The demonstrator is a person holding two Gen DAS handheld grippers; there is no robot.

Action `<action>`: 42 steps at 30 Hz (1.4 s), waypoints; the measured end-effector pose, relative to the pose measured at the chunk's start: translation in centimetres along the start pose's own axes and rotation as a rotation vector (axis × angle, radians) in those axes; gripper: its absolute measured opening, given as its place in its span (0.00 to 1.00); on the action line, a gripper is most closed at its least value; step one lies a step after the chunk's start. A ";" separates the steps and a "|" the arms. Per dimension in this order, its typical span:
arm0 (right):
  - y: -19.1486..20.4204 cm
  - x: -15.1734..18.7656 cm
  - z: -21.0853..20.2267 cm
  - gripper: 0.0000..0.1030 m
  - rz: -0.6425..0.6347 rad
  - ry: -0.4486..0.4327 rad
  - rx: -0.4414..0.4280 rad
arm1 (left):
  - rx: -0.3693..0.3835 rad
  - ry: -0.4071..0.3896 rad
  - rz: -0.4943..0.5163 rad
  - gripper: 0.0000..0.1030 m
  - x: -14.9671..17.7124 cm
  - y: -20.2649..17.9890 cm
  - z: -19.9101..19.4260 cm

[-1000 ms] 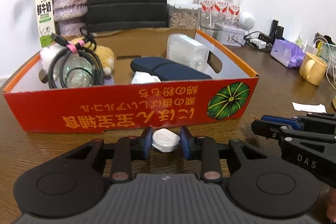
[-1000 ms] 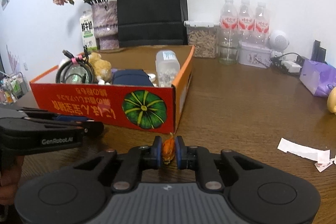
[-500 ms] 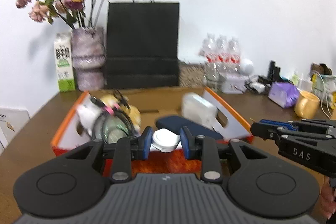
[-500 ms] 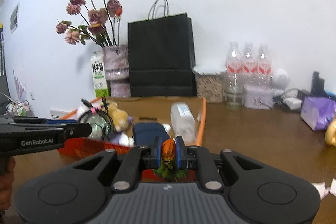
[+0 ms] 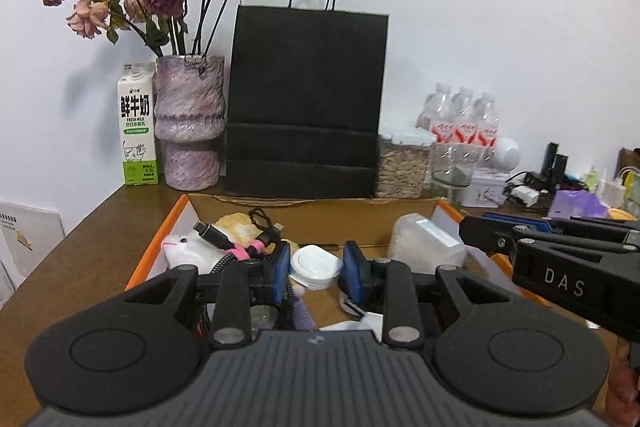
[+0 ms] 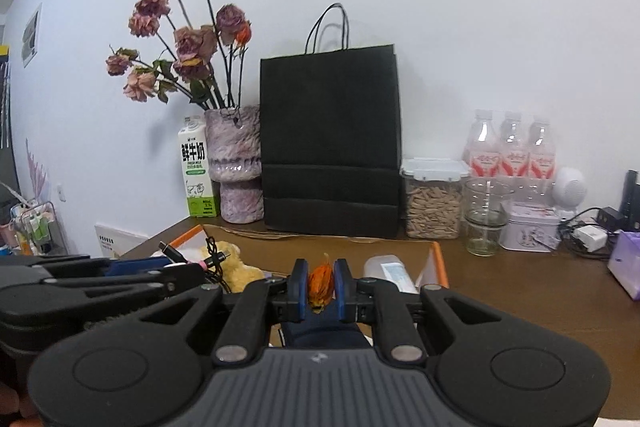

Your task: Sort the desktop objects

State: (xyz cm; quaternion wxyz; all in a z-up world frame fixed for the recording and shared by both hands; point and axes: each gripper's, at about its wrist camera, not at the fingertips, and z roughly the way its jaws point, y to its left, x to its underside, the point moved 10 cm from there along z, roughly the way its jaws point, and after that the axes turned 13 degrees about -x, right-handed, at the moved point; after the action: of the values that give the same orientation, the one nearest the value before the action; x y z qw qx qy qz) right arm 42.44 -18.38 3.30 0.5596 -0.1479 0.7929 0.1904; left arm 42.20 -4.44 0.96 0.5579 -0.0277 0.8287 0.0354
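Note:
My left gripper (image 5: 316, 269) is shut on a small white rounded case (image 5: 316, 266) and hangs over the orange cardboard box (image 5: 154, 251). The box holds a plush toy (image 5: 182, 247), a coiled cable with a pink tie (image 5: 240, 247), a clear plastic container (image 5: 424, 243) and a dark blue pouch (image 6: 324, 327). In the right wrist view my right gripper (image 6: 320, 285) is shut on a small orange dried flower bud (image 6: 320, 287), also above the box (image 6: 438, 259). The right gripper (image 5: 560, 259) shows at the right edge of the left wrist view; the left gripper (image 6: 80, 287) shows at the left of the right wrist view.
Behind the box stand a black paper bag (image 5: 306, 103), a purple vase of dried roses (image 5: 188, 123), a milk carton (image 5: 136, 125), a jar of seeds (image 6: 434, 205), a glass jar (image 6: 486, 219), three water bottles (image 6: 512, 151) and a purple tissue pack (image 6: 626, 263).
Both grippers have risen from table height in front of the box to above it, each keeping its object. The views now look over the box wall into its inside.

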 end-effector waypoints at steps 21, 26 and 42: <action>-2.4 2.9 2.6 0.89 0.079 0.058 0.012 | -0.125 -0.028 0.046 0.86 1.3 1.4 2.0; -2.7 1.9 1.4 1.00 0.091 0.019 0.028 | -0.142 -0.049 -0.009 1.00 0.2 2.7 1.0; 0.9 1.4 -2.7 1.00 0.038 0.015 0.011 | -0.104 -0.054 0.001 1.00 0.3 4.2 -4.3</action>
State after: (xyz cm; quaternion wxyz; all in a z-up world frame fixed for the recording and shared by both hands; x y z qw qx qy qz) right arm 39.31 -18.84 2.89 0.5508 -0.1309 0.8008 0.1954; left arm 37.70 -0.60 2.41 0.5778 -0.0552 0.8104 0.0797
